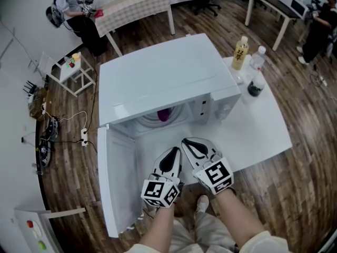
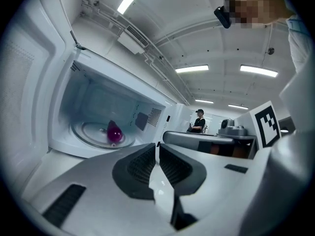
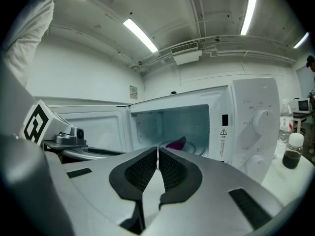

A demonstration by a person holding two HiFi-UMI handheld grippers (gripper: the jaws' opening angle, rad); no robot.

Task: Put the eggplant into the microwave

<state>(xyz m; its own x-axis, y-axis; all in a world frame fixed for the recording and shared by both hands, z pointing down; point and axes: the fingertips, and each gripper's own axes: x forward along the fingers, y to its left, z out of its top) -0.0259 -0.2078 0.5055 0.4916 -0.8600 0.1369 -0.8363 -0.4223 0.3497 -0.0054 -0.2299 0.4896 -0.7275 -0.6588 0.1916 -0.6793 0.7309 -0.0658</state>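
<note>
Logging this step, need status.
Left gripper, right gripper shut, empty, outside microwave. Eggplant inside on turntable. Door open, nothing blocking.

left gripper: jaws together, nothing between | eggplant: purple, right of centre on the turntable | microwave: cavity open, ahead-left

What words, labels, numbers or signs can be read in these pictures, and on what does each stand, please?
No word reads clearly.
Sticker on the microwave front: a warning triangle; its print is too small.
Dial markings: too small.
Yellow bottle label: blurred.
Wall notice: too small.
Left marker cube and right marker cube: square patterns, no words.
</note>
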